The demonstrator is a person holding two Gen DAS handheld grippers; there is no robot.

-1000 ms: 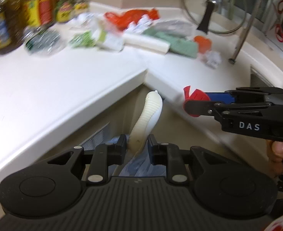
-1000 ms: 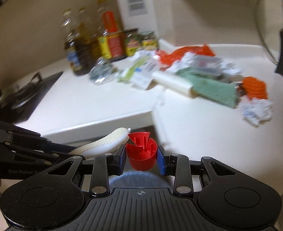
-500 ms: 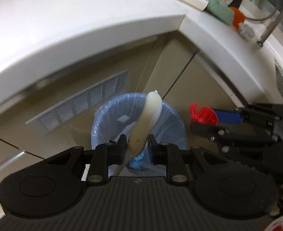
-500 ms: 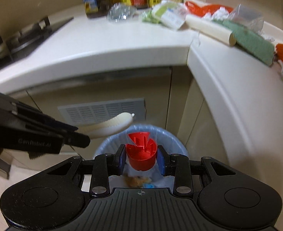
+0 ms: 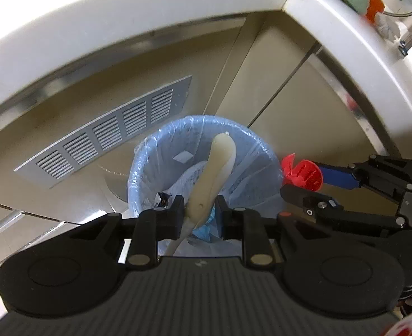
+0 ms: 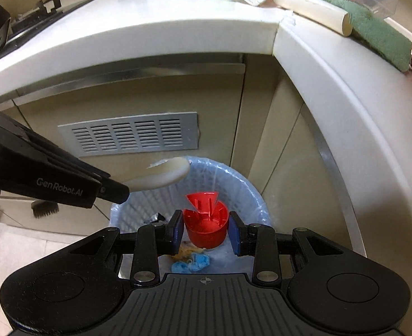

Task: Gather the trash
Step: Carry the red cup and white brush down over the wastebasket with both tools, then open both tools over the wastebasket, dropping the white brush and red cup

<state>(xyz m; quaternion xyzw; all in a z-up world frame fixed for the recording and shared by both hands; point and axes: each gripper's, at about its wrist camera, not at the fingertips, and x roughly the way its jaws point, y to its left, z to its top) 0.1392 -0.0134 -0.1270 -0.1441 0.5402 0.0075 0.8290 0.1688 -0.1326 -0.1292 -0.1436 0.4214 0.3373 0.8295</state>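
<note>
White L-shaped counter (image 6: 155, 36) w/ leftover litter up top, beige cabinets + vent grille (image 6: 133, 135) under it, and the blue-lined trash bin (image 5: 150, 168) on the floor at the corner. My left gripper (image 5: 198, 215) is clamped on a cream curved plastic piece (image 5: 211, 179), tip over the bin. My right gripper (image 6: 206, 232) pinches a red plastic cap (image 6: 206, 224) just above the bin's mouth.

We see the bin (image 6: 250, 193) on the floor under the table (image 6: 178, 30) corner, the vent (image 6: 133, 135) at its eleven o'clock, scraps (image 6: 192, 260) lying inside it.
</note>
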